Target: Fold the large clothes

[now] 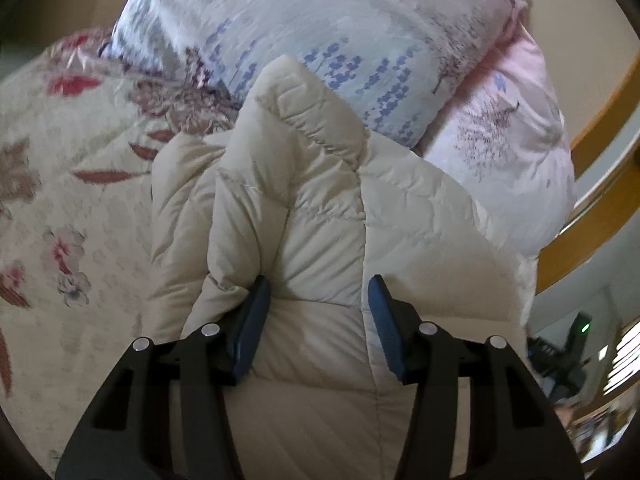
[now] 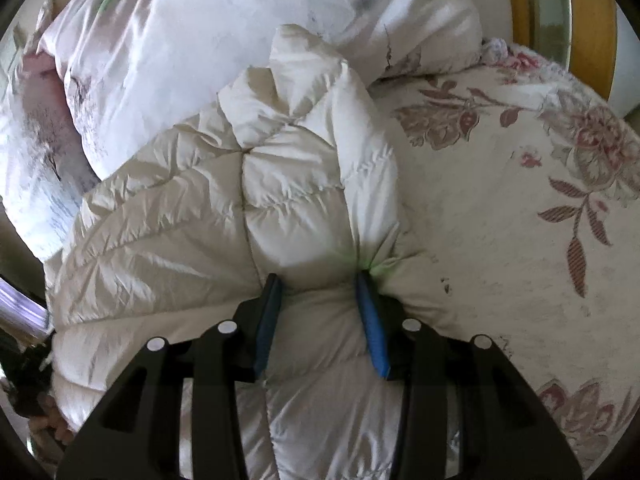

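— Well, what's the garment?
— Cream puffer jacket (image 1: 320, 208), quilted in stitched panels, slightly glossy shell, bunched into a soft heap on the bed. Seams pucker where the padding bulges. In the right wrist view the jacket (image 2: 192, 232) shows the same sheen and creasing.

— Left gripper?
— Left gripper (image 1: 318, 292) has its blue pads (image 1: 256, 320) pressed into a thick fold of the jacket, jaws half apart with padding filling the gap. Holding it.

— Right one?
— Right gripper (image 2: 318, 284) likewise: pads (image 2: 370, 320) dig into a puffed roll, fabric pinched into radiating wrinkles at the tips. Gripping the jacket, jaws narrower than on the left.

— What's under it?
— Bedspread (image 1: 60, 220), matte cream, printed with red and brown flowers and leaves; seen also on the right (image 2: 520, 240).

— Behind?
— Duvet (image 1: 320, 32), pale, smooth, printed with blue blossoms and pinkish trees, piled up just beyond the jacket and touching it. Wooden bed frame (image 1: 592, 216), honey-coloured, curved by the lens.
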